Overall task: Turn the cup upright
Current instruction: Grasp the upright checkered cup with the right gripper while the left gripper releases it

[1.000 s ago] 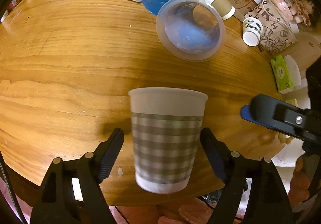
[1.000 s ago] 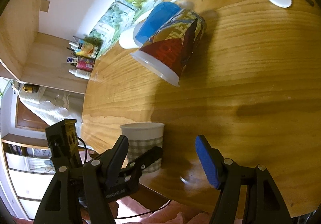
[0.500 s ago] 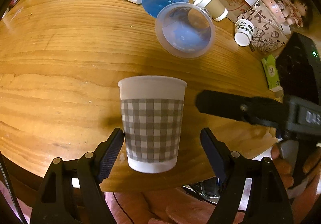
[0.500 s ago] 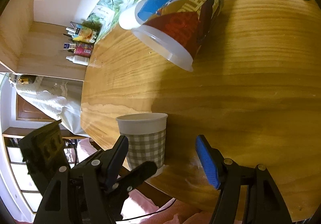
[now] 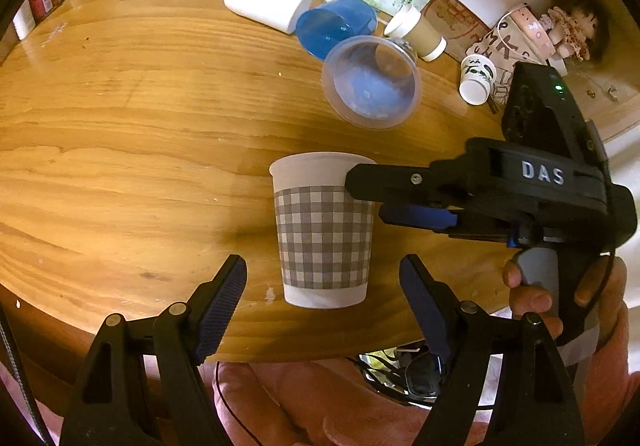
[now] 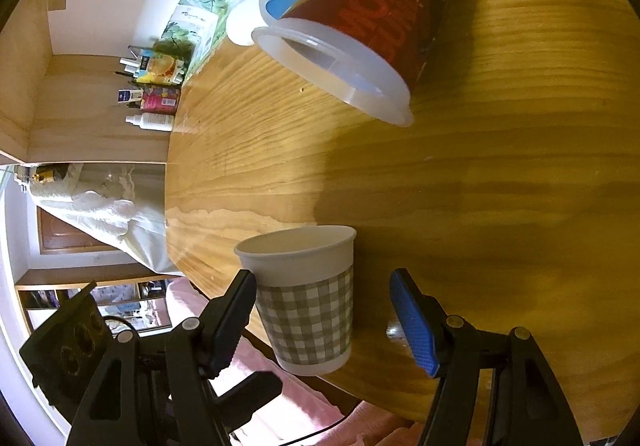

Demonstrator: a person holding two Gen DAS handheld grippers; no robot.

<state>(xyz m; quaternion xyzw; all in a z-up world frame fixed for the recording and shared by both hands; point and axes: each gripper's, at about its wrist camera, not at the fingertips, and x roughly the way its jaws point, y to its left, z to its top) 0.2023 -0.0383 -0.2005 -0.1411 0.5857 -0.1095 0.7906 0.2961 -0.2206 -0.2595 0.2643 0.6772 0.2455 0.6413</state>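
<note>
A white paper cup with a grey check band (image 5: 323,242) stands upright, mouth up, near the front edge of the wooden table (image 5: 140,150). My left gripper (image 5: 322,304) is open, its fingers apart on either side just short of the cup. My right gripper (image 6: 325,316) is open around the cup (image 6: 306,298) without touching it; it also shows in the left wrist view (image 5: 360,194), reaching in from the right with fingers at the cup's side.
A clear printed plastic cup (image 5: 372,82) lies on its side mid-table, also in the right wrist view (image 6: 360,22). Behind it lie a blue cup (image 5: 334,28), a white cup (image 5: 268,2), a brown paper cup (image 5: 418,32) and a small printed cup (image 5: 476,80). Bottles (image 6: 154,98) stand at the far end.
The right gripper has moved in from the right until its open fingers flank the cup. The left gripper has drawn back a little and stays open. The cup stands still.
</note>
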